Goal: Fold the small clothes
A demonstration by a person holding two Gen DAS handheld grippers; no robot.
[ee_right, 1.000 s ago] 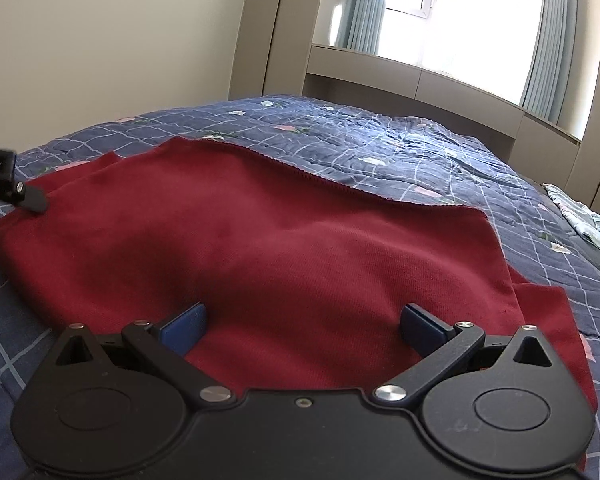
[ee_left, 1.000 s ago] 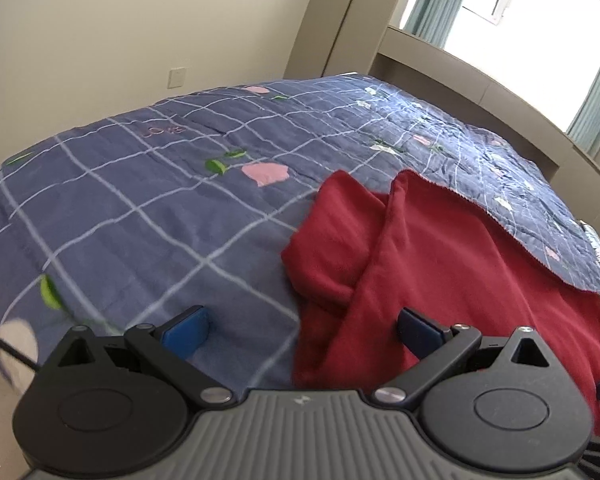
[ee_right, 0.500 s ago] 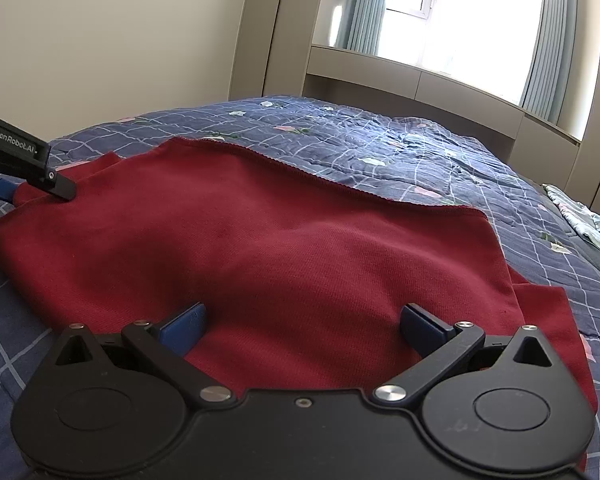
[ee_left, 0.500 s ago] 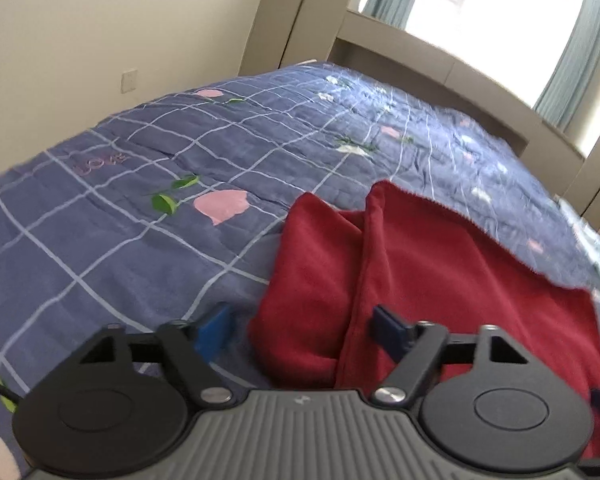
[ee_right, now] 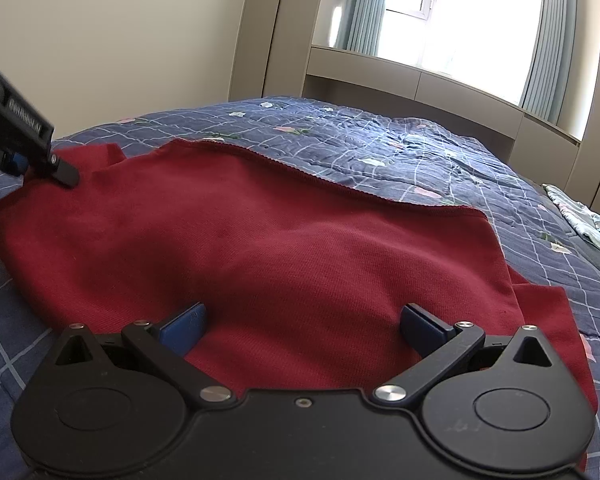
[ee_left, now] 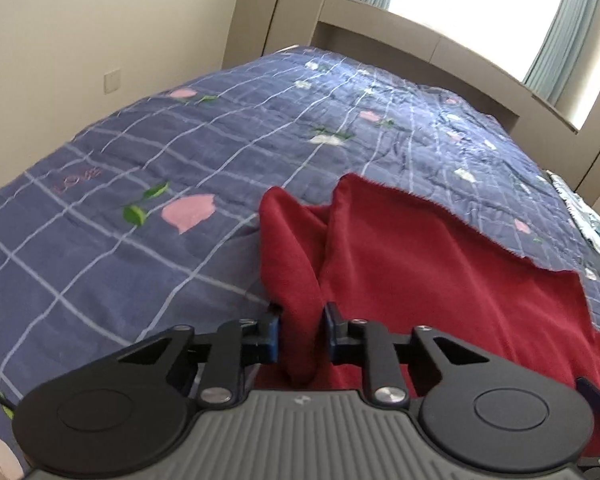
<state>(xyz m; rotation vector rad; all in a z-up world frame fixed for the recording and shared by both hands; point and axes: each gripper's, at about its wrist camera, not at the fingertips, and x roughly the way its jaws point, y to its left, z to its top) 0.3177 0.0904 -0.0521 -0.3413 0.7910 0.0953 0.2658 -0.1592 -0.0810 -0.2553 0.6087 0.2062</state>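
The step in hand looks like the first grab before a fold: the red garment lies spread on the bed, its near edge toward both cameras and its scalloped far edge toward the window end, and its left side is bunched into a raised fold. The left gripper has just been closing its jaws, and that fold of the garment stands between them; the blue pads appear to press the cloth from both sides, so it is clamped on the garment at its left edge. In the right wrist view the same gripper shows at the garment's far left corner. The right gripper sits over the garment's near middle with its jaws spread wide, cloth below and between them but nothing pinched. The next move probably calls for the right gripper to close on the near edge or right side so both ends are held, then for the held side to be lifted and carried across the garment. The thick bunched fold might slip or drag extra layers, so a firm hold matters first.
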